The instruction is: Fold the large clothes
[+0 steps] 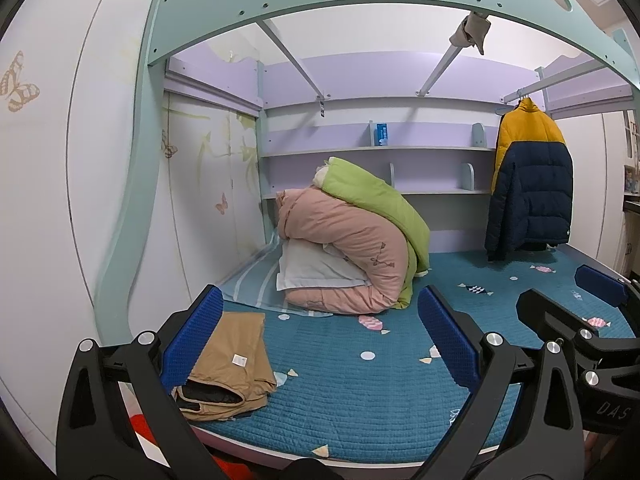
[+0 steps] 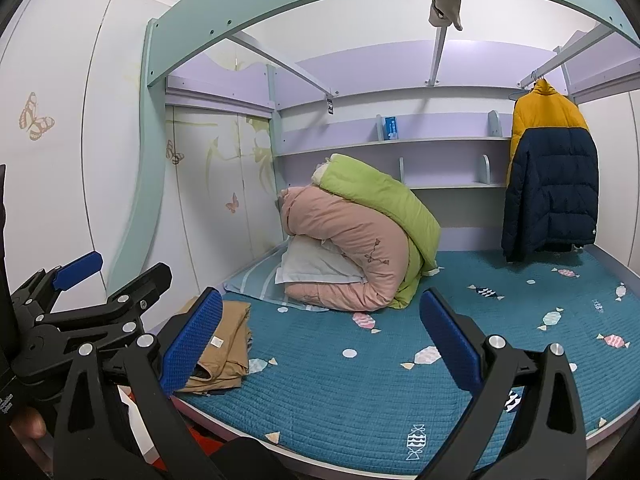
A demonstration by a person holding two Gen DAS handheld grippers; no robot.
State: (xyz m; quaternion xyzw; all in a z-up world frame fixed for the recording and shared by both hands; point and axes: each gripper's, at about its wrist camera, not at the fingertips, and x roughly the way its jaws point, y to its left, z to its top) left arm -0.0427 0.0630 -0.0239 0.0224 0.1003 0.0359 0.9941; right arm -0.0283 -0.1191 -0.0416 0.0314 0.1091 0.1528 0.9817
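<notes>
Both grippers, left [image 1: 320, 340] and right [image 2: 320, 340], level, jaws wide, above bed [image 1: 360, 400].

Matt tan cloth garment [image 1: 230, 360] on quilted teal bedspread [image 1: 360, 400].

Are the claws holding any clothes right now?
No, nothing is held. The left claw and the right claw are both open, above the bed. The folded tan garment lies untouched.

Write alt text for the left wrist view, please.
An open left gripper hovers over a blue bedspread, holding nothing; folded tan clothing lies by its left finger. Behind, rolled pink and green quilts sit on the bed, and a yellow-and-navy jacket hangs at right.
</notes>
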